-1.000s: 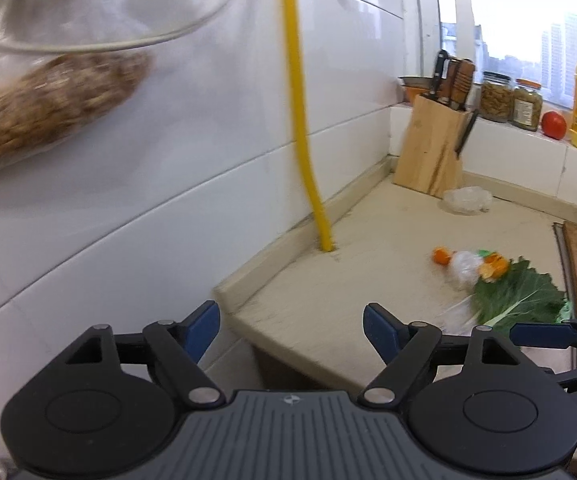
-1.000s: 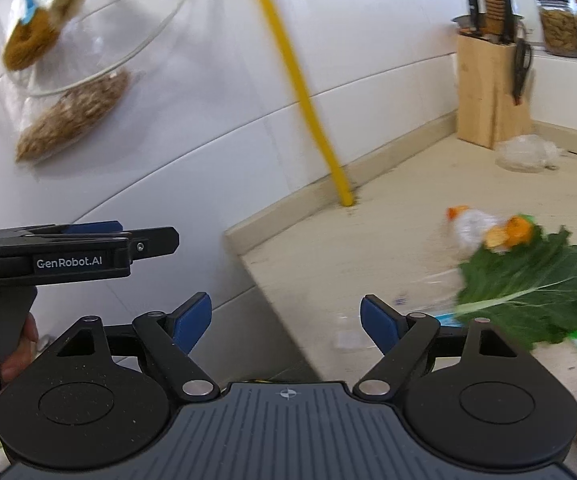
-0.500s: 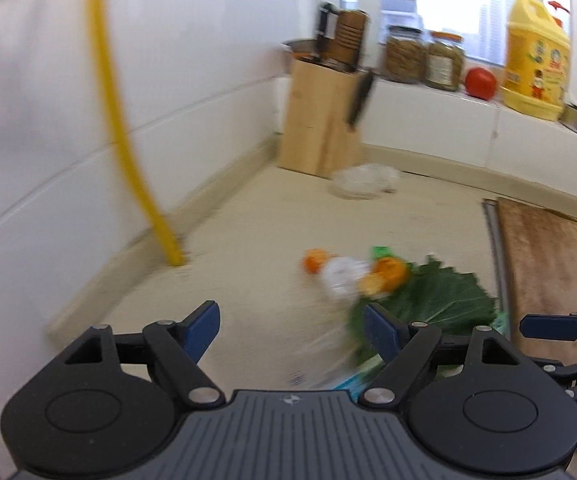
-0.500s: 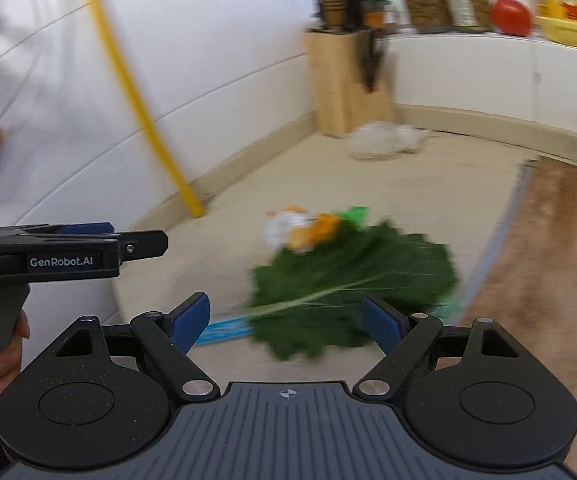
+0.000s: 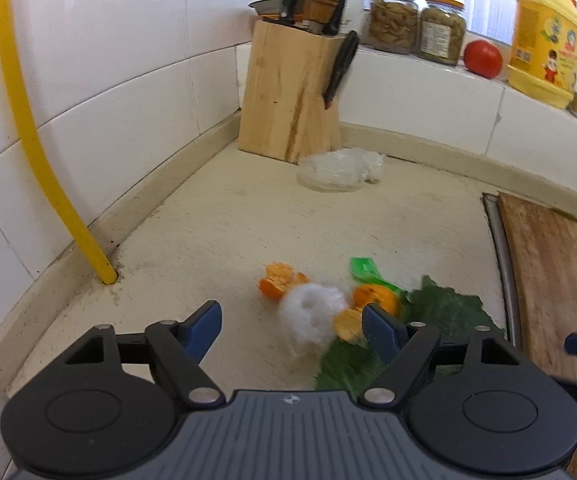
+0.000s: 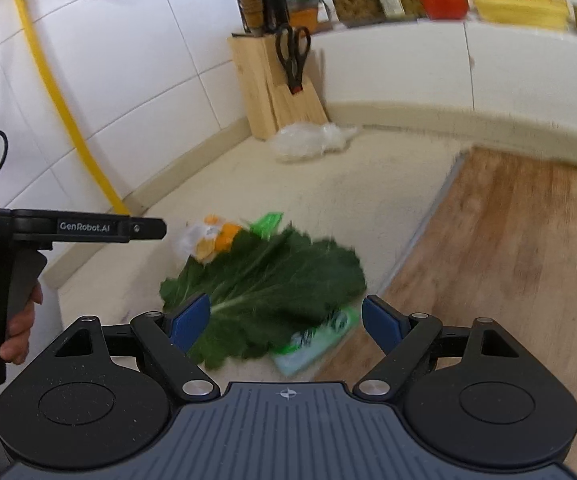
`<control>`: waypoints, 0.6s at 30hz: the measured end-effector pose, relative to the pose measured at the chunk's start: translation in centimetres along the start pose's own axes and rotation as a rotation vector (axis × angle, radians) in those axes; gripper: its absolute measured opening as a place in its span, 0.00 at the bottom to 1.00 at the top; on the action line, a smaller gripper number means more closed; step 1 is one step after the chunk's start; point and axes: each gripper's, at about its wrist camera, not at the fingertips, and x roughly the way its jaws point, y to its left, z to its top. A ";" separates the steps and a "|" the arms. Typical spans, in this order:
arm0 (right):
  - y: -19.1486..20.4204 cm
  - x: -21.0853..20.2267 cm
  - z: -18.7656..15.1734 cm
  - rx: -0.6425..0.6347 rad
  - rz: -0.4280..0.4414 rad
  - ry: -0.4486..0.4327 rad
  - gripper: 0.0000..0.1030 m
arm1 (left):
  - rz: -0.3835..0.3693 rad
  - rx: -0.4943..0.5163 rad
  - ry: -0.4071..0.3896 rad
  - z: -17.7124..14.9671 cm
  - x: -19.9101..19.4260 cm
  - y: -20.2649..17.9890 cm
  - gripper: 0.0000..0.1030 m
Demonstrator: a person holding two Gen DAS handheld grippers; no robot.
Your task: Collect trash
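Trash lies on the beige counter: orange peels (image 5: pixel 278 283), a crumpled white tissue (image 5: pixel 311 316), a green wrapper scrap (image 5: pixel 362 270) and a big green leaf (image 6: pixel 272 280) over a pale green packet (image 6: pixel 316 340). A clear plastic bag (image 5: pixel 338 168) sits by the knife block. My left gripper (image 5: pixel 294 326) hovers open just short of the tissue, holding nothing. My right gripper (image 6: pixel 286 320) hovers open over the near edge of the leaf and packet, holding nothing. In the right wrist view the left gripper's body (image 6: pixel 88 228) shows at the left, held by a hand (image 6: pixel 16 320).
A wooden knife block (image 5: pixel 292 100) with scissors stands in the back corner. A yellow pipe (image 5: pixel 40 152) runs down the tiled wall into the counter. Jars (image 5: pixel 416 24), a tomato (image 5: pixel 482 58) and a yellow bottle (image 5: pixel 544 36) sit on the ledge. A wooden board (image 6: pixel 508 260) lies right.
Both grippers have swung right from the tiled wall and counter end and moved in over the trash pile. Their jaws stay open throughout.
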 end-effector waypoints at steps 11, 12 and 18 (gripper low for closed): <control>6.4 9.6 5.2 -0.259 0.029 0.071 0.54 | -0.081 -0.044 0.029 0.3 0.9 5.2 0.73; 6.8 10.7 5.4 -0.275 0.030 0.089 0.52 | -0.089 -0.050 0.031 0.2 0.9 5.7 0.73; 7.3 14.9 5.7 -0.311 0.022 0.199 0.40 | -0.129 -0.057 0.051 0.1 2.0 7.3 0.73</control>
